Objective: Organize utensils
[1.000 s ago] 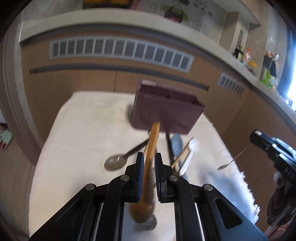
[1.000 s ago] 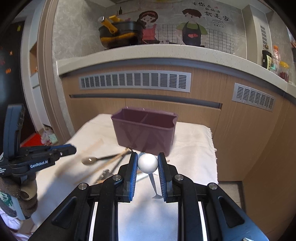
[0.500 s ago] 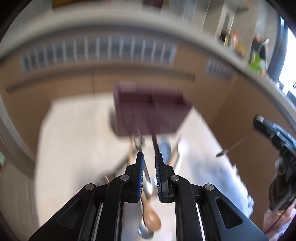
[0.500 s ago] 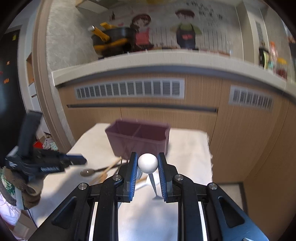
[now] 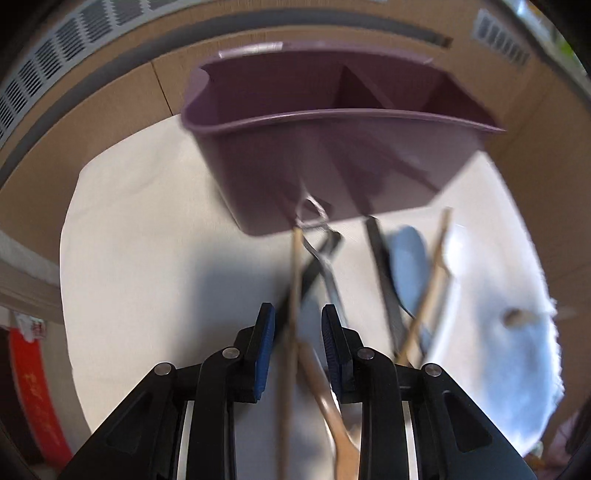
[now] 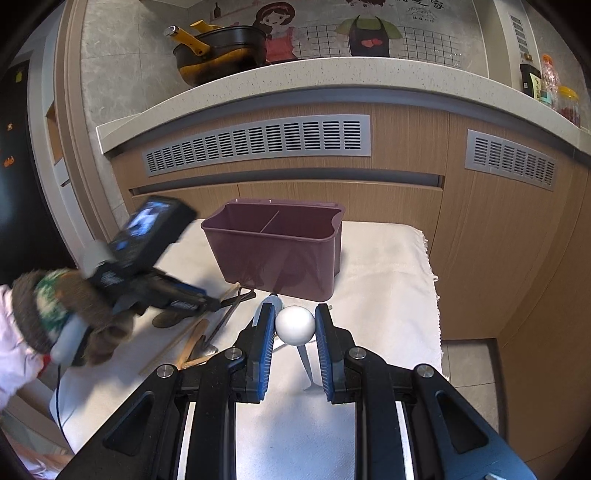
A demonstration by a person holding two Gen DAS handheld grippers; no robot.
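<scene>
One purple bin [image 6: 273, 254], two compartments; perhaps six blurred utensils [image 5: 384, 280] beside.

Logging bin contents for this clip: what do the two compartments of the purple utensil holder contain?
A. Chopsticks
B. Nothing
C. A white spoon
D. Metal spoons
B: both views show the purple holder with bare compartments; the utensils lie on the cloth.

I work in a home kitchen: a speckled stone counter [image 6: 332, 74] carries a black pot with yellow handles [image 6: 221, 48], sauce bottles [image 6: 543, 85] line its far end, and wood-grain cabinets [image 6: 406, 206] with vent grilles [image 6: 255, 144] stand below cartoon cook wall tiles [image 6: 369, 29].
</scene>
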